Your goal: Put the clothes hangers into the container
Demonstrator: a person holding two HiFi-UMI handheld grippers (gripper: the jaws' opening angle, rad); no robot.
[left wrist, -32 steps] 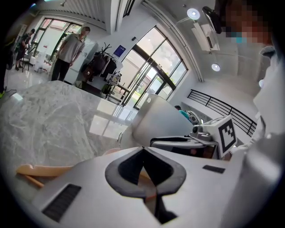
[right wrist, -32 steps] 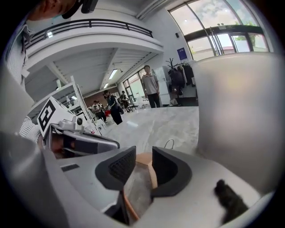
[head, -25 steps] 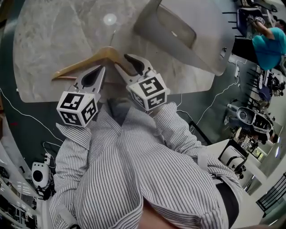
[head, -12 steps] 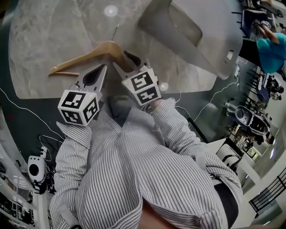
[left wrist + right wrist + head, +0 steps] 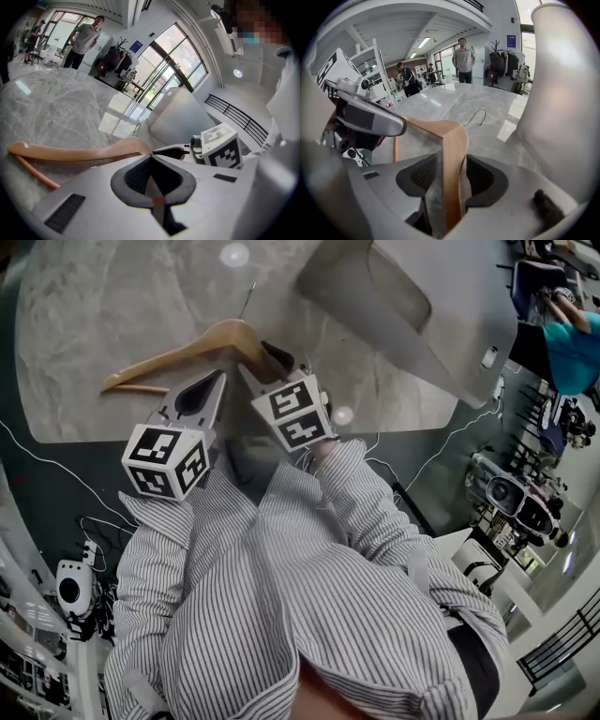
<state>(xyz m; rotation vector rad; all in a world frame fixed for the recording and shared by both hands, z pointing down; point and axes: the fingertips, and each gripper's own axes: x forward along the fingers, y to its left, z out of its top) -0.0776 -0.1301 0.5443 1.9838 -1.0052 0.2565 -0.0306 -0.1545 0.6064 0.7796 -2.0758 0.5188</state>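
Marble table (image 5: pixel 94 296): one wooden hanger (image 5: pixel 178 352), one container (image 5: pixel 441 324)

A grey marble table (image 5: pixel 94 306) on a dark floor (image 5: pixel 56 470), with 1 person in teal (image 5: pixel 574 352) beyond it

Both arms (image 5: pixel 361 498) reach forward, side by side. The left hand-held gripper (image 5: pixel 214 386) has its jaws pressed together. Just beside it, the right hand-held gripper (image 5: pixel 262 367) has its jaws wide apart.
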